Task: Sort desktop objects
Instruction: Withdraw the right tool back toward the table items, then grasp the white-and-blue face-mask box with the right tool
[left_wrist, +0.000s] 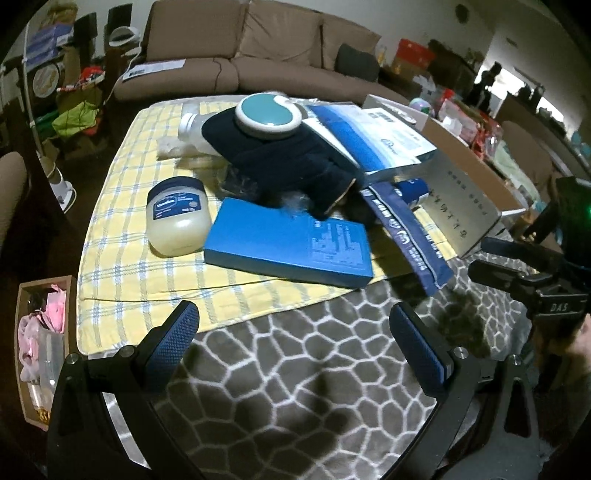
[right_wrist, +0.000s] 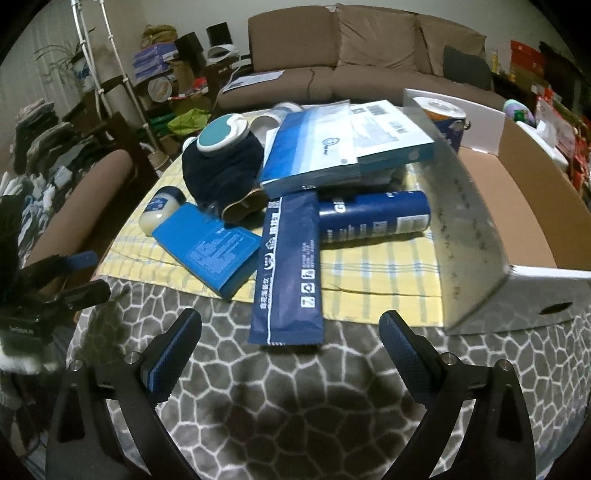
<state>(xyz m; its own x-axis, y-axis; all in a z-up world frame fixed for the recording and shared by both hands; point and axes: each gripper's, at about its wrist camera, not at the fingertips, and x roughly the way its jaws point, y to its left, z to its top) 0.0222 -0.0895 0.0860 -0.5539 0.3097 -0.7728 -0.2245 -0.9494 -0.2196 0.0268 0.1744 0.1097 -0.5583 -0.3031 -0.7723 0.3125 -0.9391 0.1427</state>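
A pile of objects lies on a yellow checked cloth (left_wrist: 122, 206). It holds a Vaseline jar (left_wrist: 176, 221), a blue flat box (left_wrist: 291, 243), a dark blue pouch (right_wrist: 288, 269), a blue can (right_wrist: 373, 218), a navy ice bag with a teal cap (right_wrist: 221, 162) and a blue-white box (right_wrist: 332, 147). My left gripper (left_wrist: 291, 317) is open and empty, short of the blue box. My right gripper (right_wrist: 291, 325) is open and empty, its fingertips either side of the pouch's near end. A large cardboard box (right_wrist: 517, 206) stands open at the right.
The table carries a grey patterned blanket (right_wrist: 295, 406). A brown sofa (right_wrist: 351, 70) stands behind the table. A small carton with pink items (left_wrist: 40, 332) sits left of the table. The right gripper shows in the left wrist view (left_wrist: 517, 273).
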